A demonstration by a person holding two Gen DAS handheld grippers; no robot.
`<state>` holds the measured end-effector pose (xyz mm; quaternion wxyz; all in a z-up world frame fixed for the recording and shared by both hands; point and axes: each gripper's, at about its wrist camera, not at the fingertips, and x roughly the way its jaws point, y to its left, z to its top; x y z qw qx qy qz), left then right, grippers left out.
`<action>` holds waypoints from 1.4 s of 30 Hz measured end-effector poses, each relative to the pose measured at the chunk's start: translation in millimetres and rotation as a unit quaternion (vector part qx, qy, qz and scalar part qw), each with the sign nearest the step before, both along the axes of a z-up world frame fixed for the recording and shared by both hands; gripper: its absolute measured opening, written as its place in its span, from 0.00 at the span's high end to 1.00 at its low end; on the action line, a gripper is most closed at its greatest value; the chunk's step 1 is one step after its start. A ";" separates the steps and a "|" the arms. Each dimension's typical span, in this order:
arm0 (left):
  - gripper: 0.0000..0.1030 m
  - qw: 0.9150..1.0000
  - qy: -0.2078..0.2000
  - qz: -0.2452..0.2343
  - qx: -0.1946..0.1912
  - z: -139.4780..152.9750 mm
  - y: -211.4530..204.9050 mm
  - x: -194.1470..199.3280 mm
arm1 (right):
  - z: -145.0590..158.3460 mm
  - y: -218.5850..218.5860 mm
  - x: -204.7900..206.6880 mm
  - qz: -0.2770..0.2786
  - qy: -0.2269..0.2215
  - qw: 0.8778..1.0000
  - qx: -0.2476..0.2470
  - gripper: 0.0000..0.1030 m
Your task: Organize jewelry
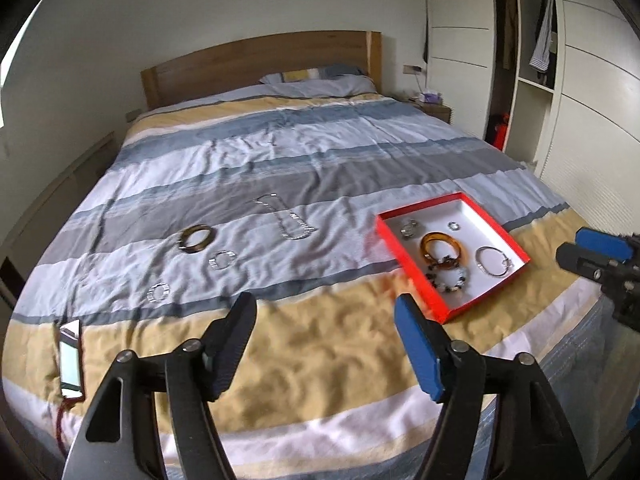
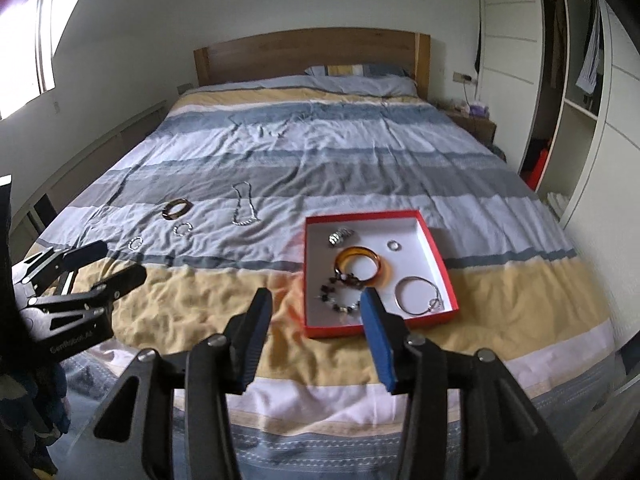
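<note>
A red box (image 1: 412, 276) (image 2: 436, 254) with a white inside lies on the striped bed. It holds an amber bangle (image 1: 442, 246) (image 2: 358, 266), a beaded bracelet (image 1: 448, 278) (image 2: 338, 298), a silver hoop (image 1: 494, 262) (image 2: 418, 296), a small ring (image 2: 393, 245) and a silver piece (image 2: 341, 237). On the quilt to its left lie a dark bangle (image 1: 196, 239) (image 2: 176, 209), a silver chain necklace (image 1: 286, 218) (image 2: 244, 206) and two small silver bracelets (image 1: 223, 260) (image 1: 158, 292). My left gripper (image 1: 326, 334) is open and empty above the quilt. My right gripper (image 2: 316, 324) is open and empty near the box's front edge.
A phone (image 1: 71, 358) lies at the bed's front left edge. A wooden headboard (image 1: 256, 64) and pillows are at the far end. A nightstand (image 2: 476, 124) and an open wardrobe (image 2: 568, 80) stand to the right.
</note>
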<state>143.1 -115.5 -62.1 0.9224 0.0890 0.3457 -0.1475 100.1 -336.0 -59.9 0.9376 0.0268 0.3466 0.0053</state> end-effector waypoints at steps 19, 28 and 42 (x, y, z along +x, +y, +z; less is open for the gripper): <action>0.12 0.992 -0.048 0.113 0.007 10.2 89.4 -20.6 | 15.2 59.0 -7.4 0.038 -0.020 0.999 -0.031 0.57; 0.10 0.987 -0.060 0.148 0.013 10.8 105.6 -16.5 | 12.0 73.4 0.4 0.043 -0.021 0.998 -0.039 0.56; 0.09 0.982 -0.057 0.178 0.037 3.6 121.7 -5.9 | 5.0 84.5 27.6 0.046 -0.025 0.998 -0.028 0.44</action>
